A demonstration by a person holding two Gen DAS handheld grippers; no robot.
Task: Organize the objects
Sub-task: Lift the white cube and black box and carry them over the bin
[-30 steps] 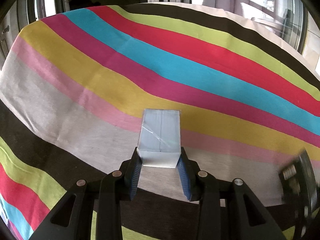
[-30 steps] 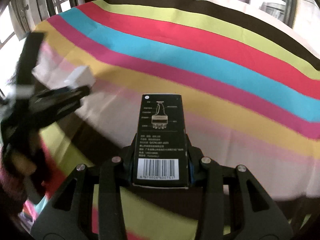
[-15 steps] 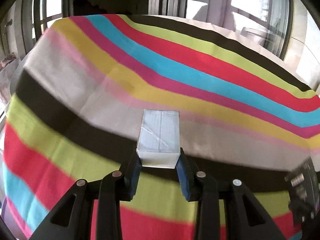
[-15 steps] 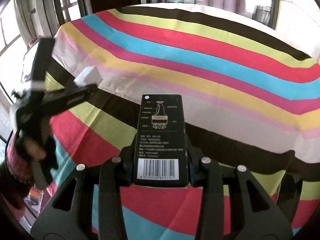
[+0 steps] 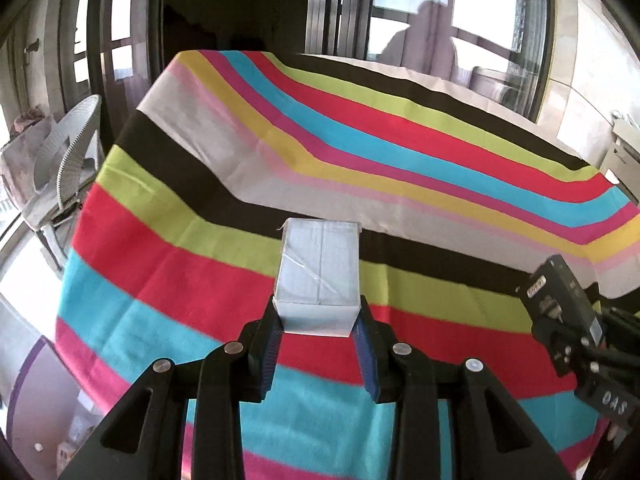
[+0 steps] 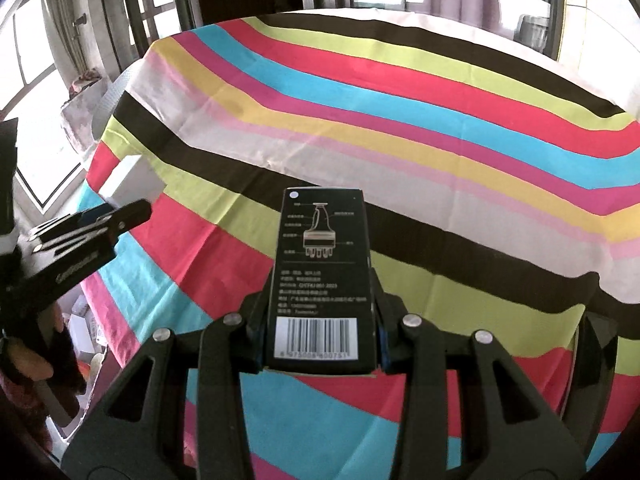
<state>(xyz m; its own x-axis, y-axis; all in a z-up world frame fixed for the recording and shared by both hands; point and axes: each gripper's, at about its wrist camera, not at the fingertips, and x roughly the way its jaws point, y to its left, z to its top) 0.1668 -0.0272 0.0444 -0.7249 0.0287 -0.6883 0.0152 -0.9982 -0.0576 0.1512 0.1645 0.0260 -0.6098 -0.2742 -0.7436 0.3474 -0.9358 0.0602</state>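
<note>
A: So, what differs from a second ago?
B: Both grippers are now back from the striped table (image 5: 400,152), over its hanging edge.
A: And the boxes?
B: The left gripper (image 5: 318,330) clamps the pale box (image 5: 318,276); the right gripper (image 6: 320,344) clamps the black box (image 6: 324,272).

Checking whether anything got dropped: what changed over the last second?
Nothing was dropped. Both grippers pulled back from the striped tablecloth, whose near hanging edge now shows. The left gripper still clamps the pale box, the right gripper the black box.
</note>
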